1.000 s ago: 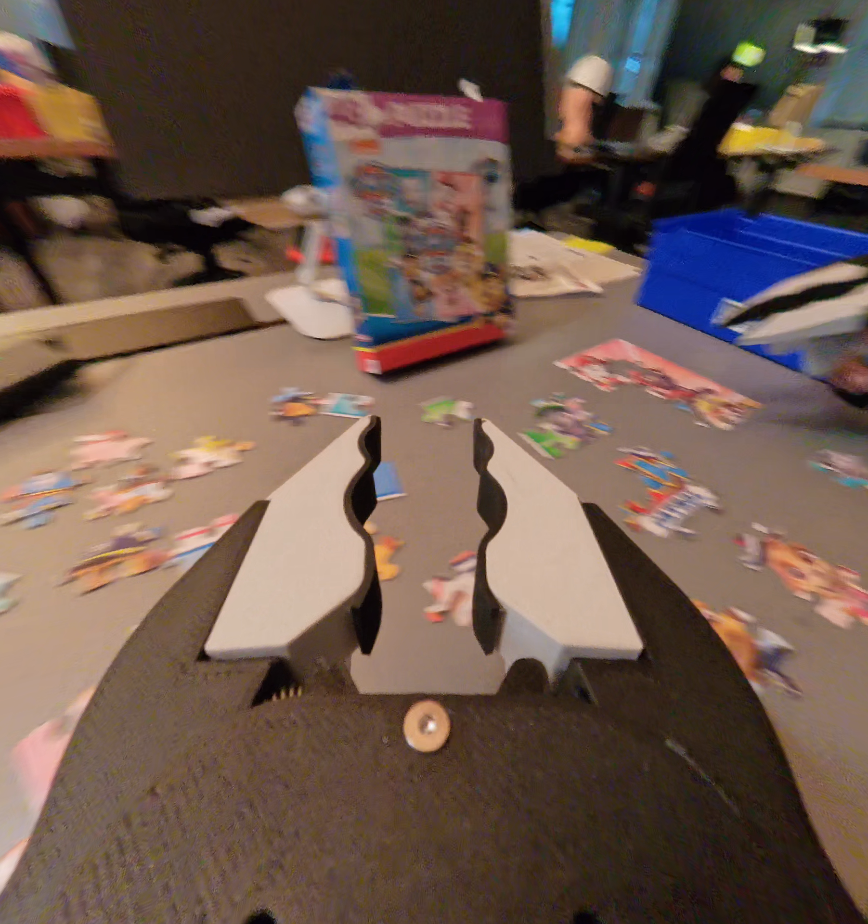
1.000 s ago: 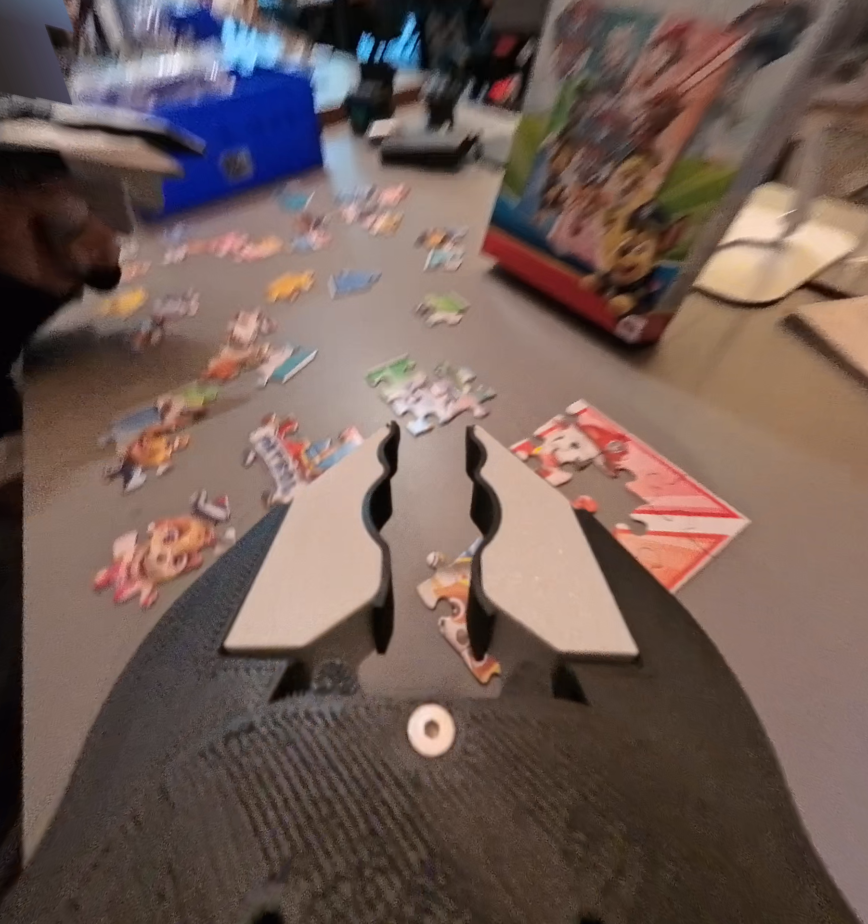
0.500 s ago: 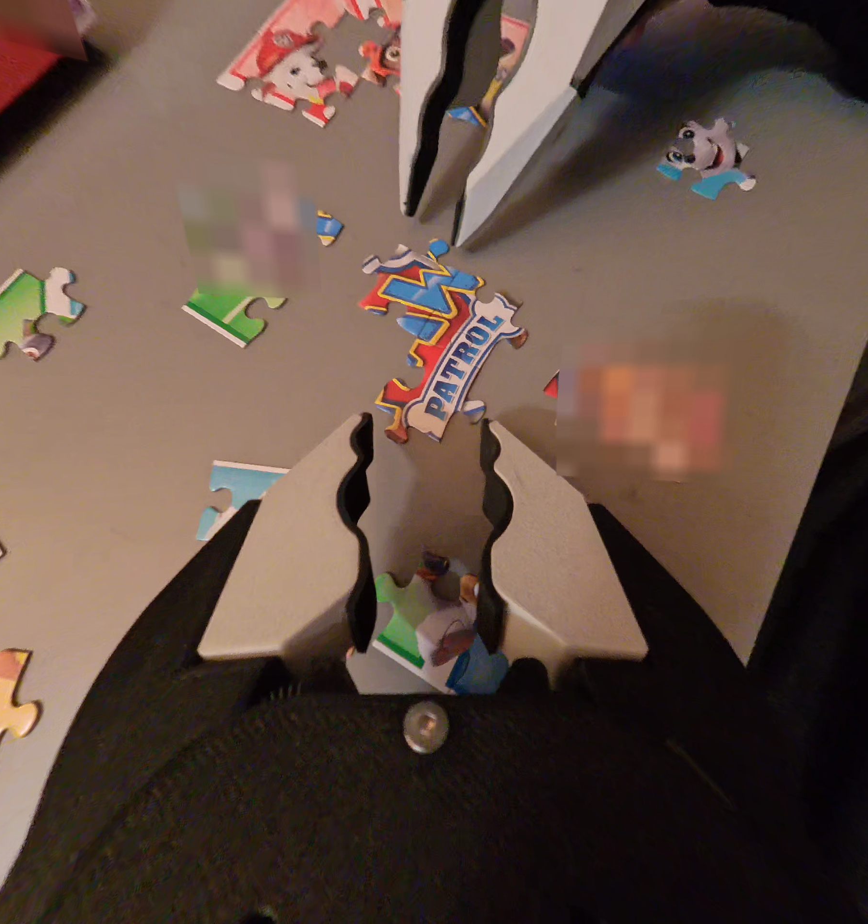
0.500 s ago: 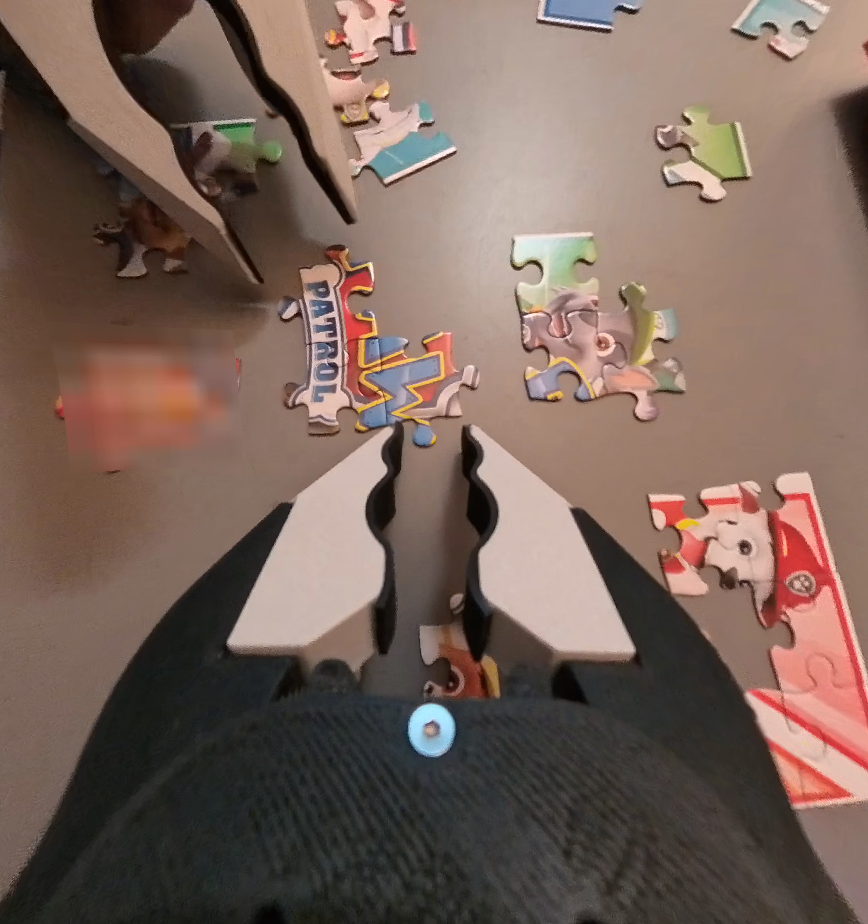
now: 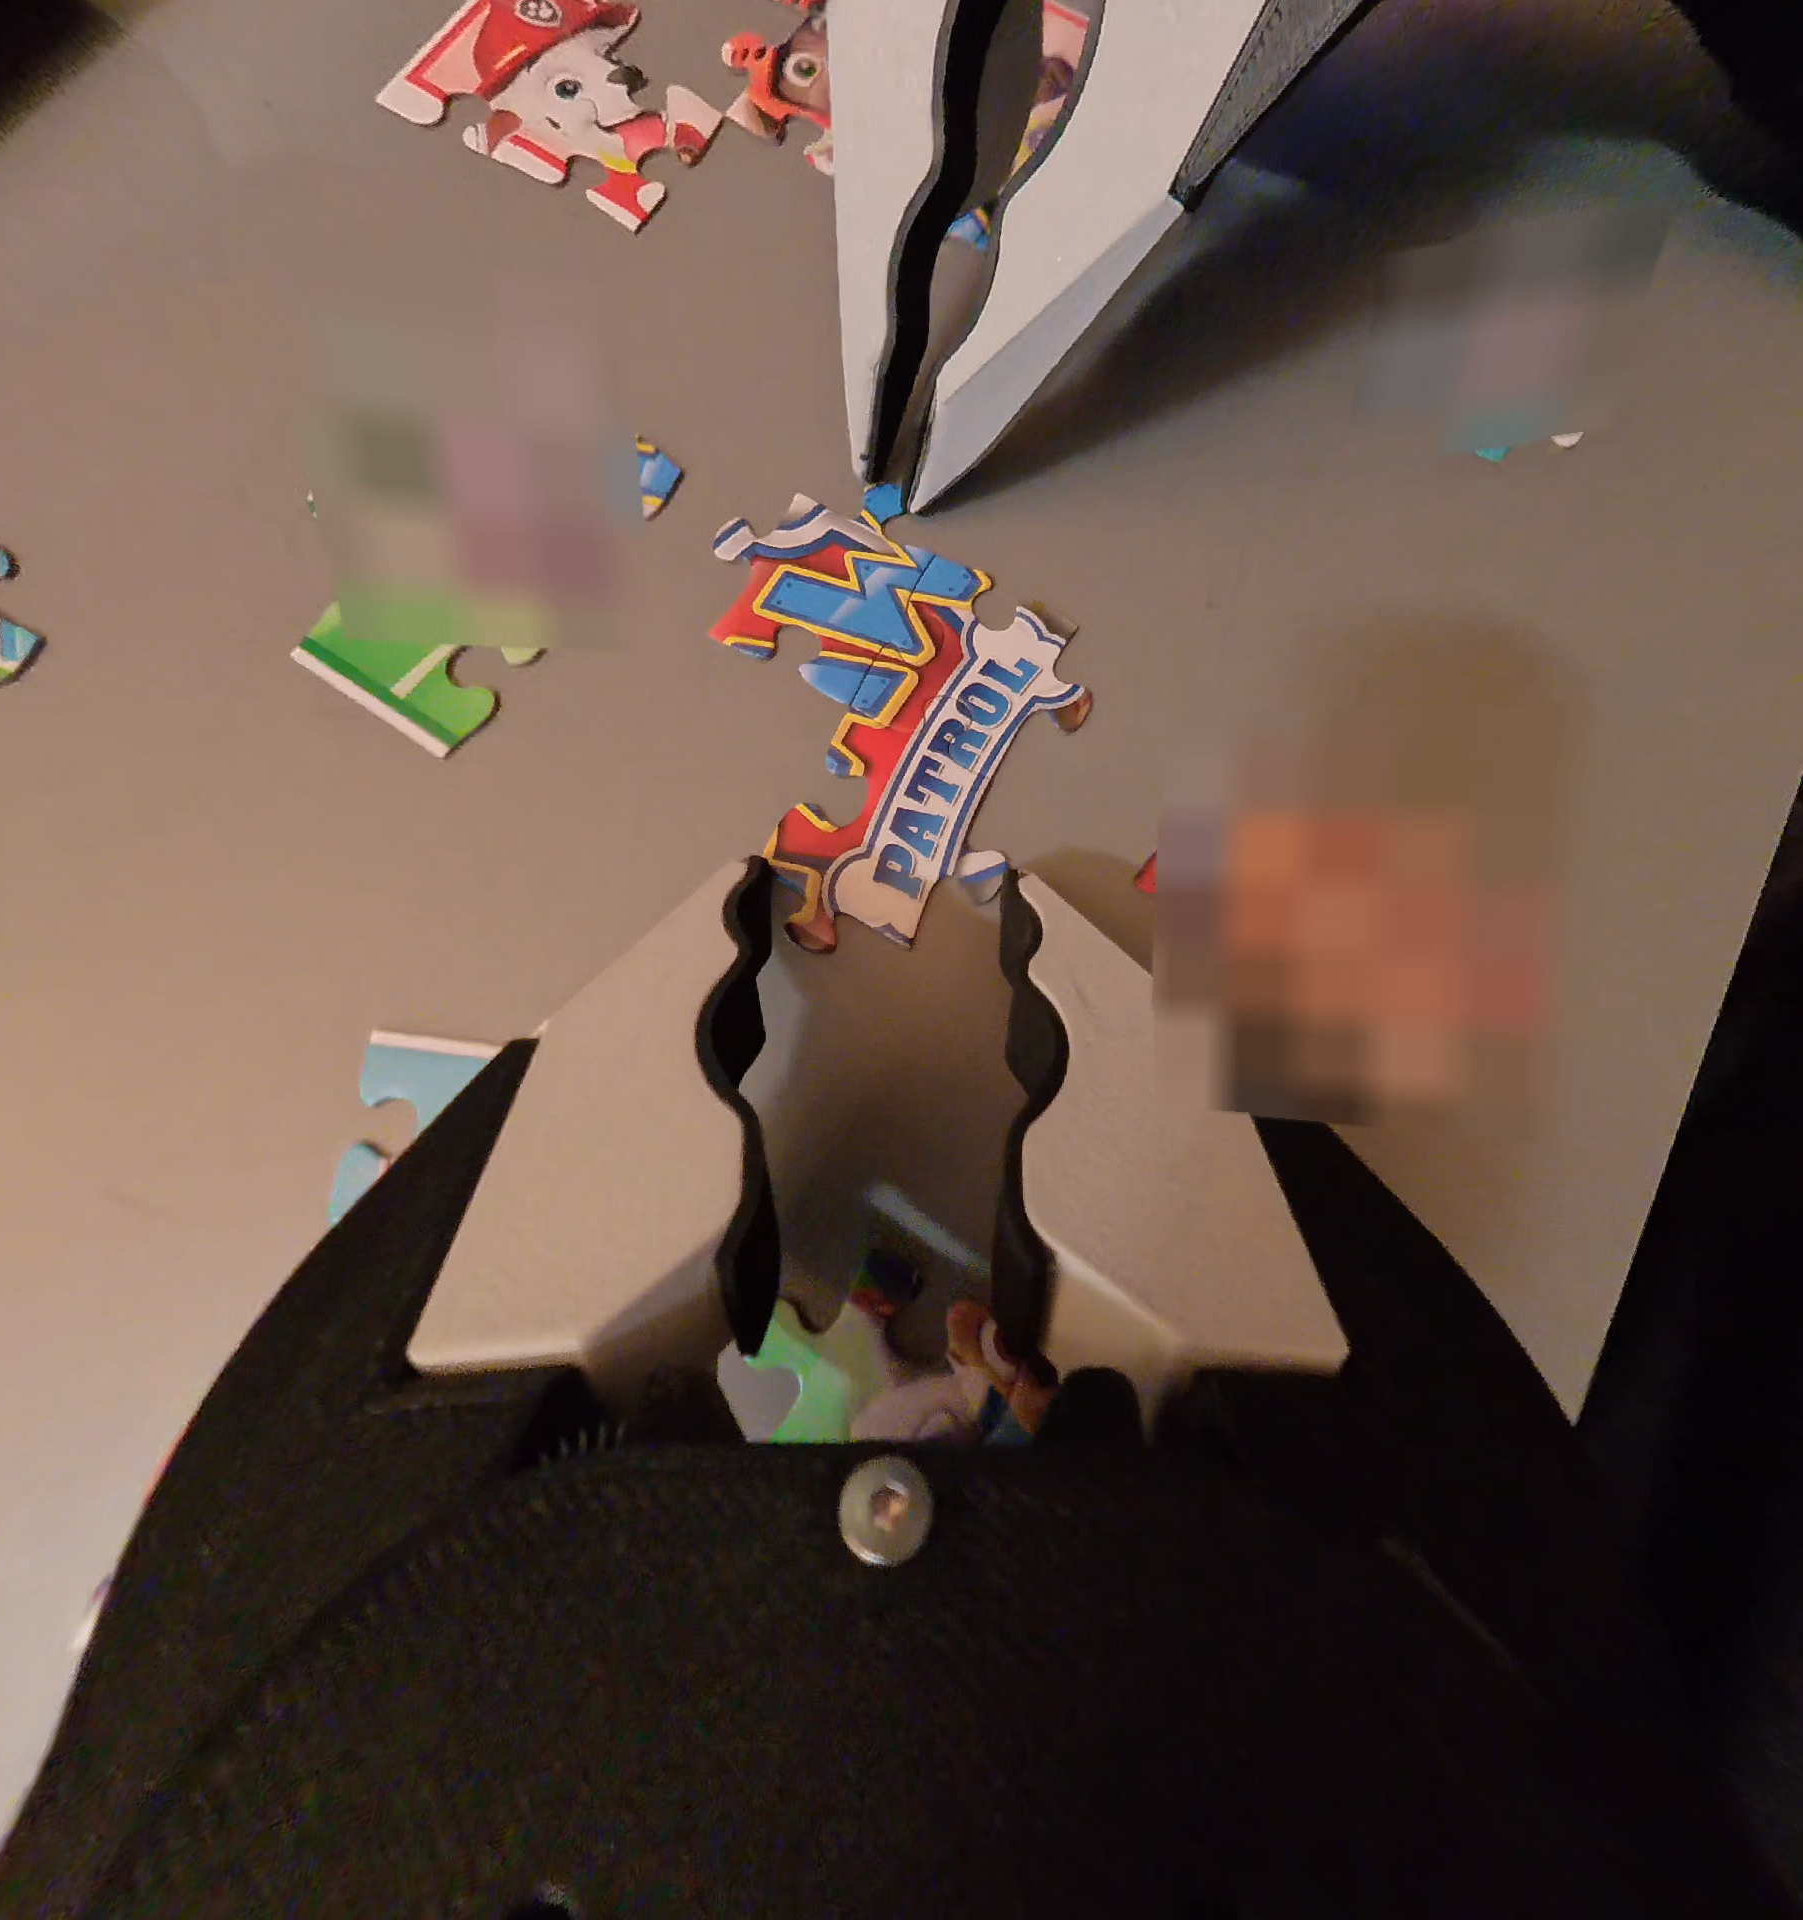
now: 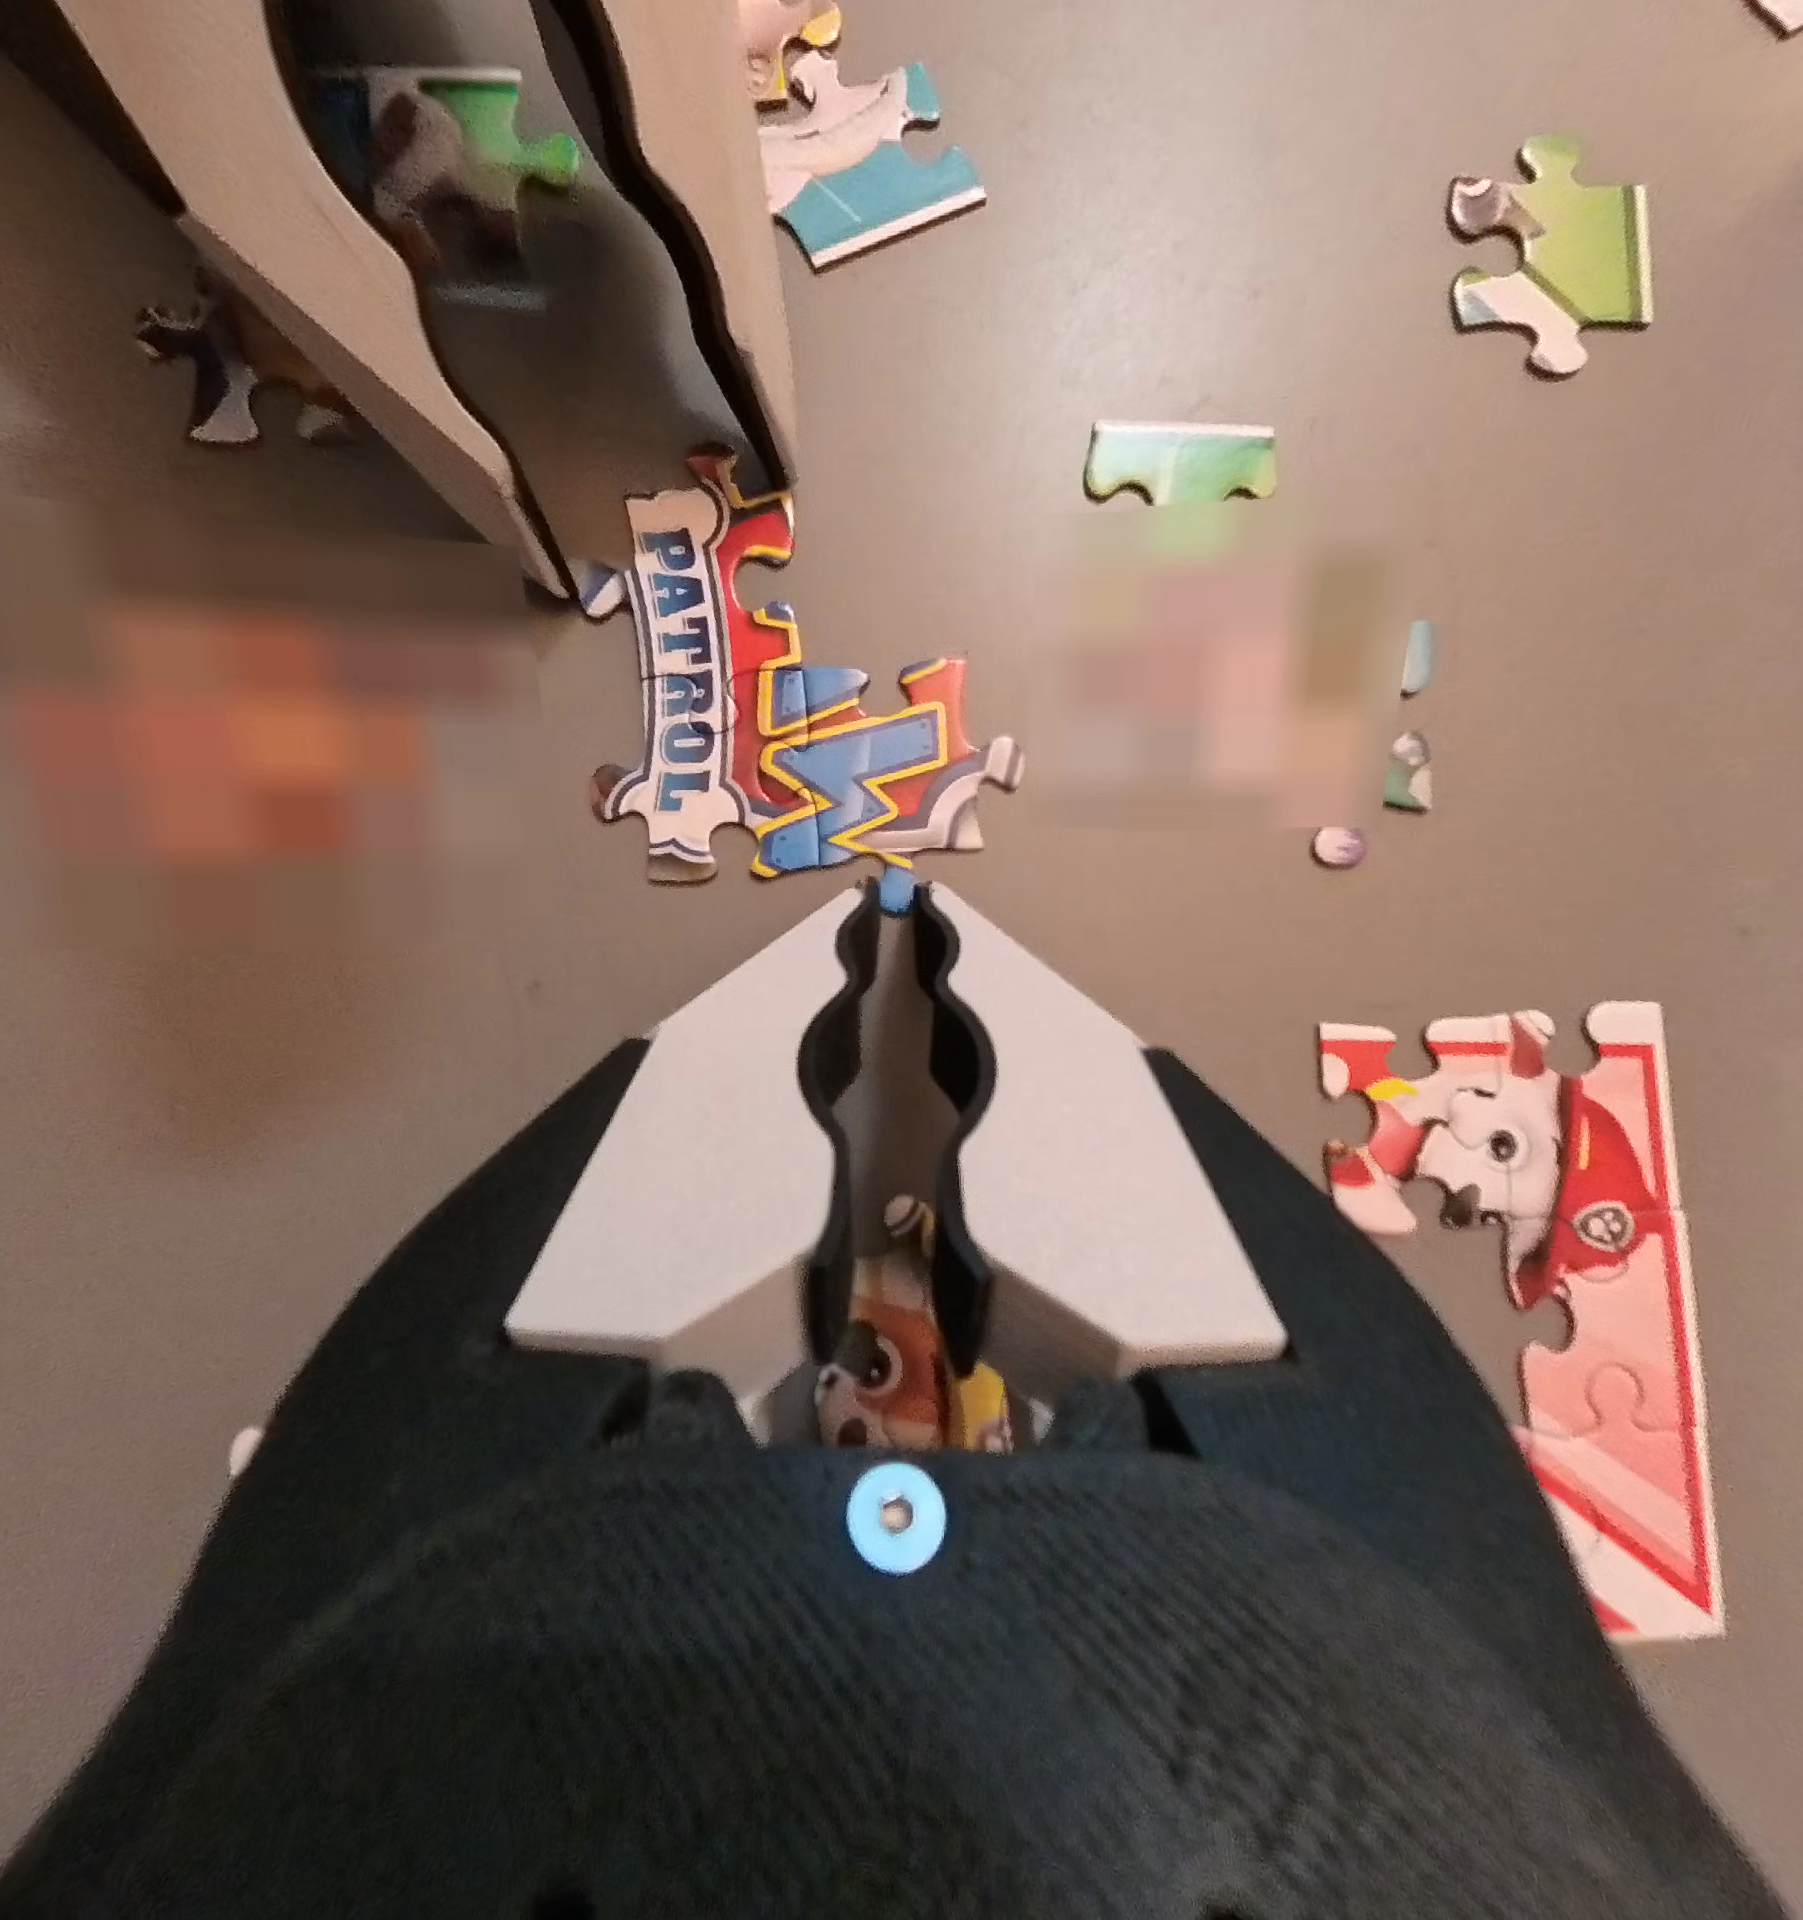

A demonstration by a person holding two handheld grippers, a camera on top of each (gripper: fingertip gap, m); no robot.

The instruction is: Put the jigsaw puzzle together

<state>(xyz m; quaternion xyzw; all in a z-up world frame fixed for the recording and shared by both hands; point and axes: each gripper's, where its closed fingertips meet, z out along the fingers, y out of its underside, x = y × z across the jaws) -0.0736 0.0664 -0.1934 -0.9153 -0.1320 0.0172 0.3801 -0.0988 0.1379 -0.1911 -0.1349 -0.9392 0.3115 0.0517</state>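
Observation:
A joined cluster of red, blue and white puzzle pieces (image 5: 897,675) lies flat on the grey table (image 5: 201,935). My left gripper (image 5: 881,894) is open, and its two fingertips straddle the cluster's white lettered end without gripping it. My right gripper (image 6: 892,896) is shut on the small blue tab (image 6: 894,891) at the cluster's opposite end. In the left wrist view the right gripper (image 5: 892,488) comes in from the top with its tips at that tab. In the right wrist view the left gripper (image 6: 668,525) comes in from the upper left over the cluster (image 6: 772,748).
A red-and-white dog cluster (image 6: 1499,1143) lies at the right. Loose pieces lie around: green ones (image 6: 1177,462) (image 6: 1551,260) (image 5: 409,686) and light blue ones (image 6: 866,187) (image 5: 409,1081). The table's edge (image 5: 1707,935) runs close on the left view's right side. One gripper's finger ends stand about 8 cm off the other's.
Both grippers tipped down from looking across the table to over the cluster. The right jaws closed onto the blue tab. The left jaws opened a little and moved onto the lettered end.

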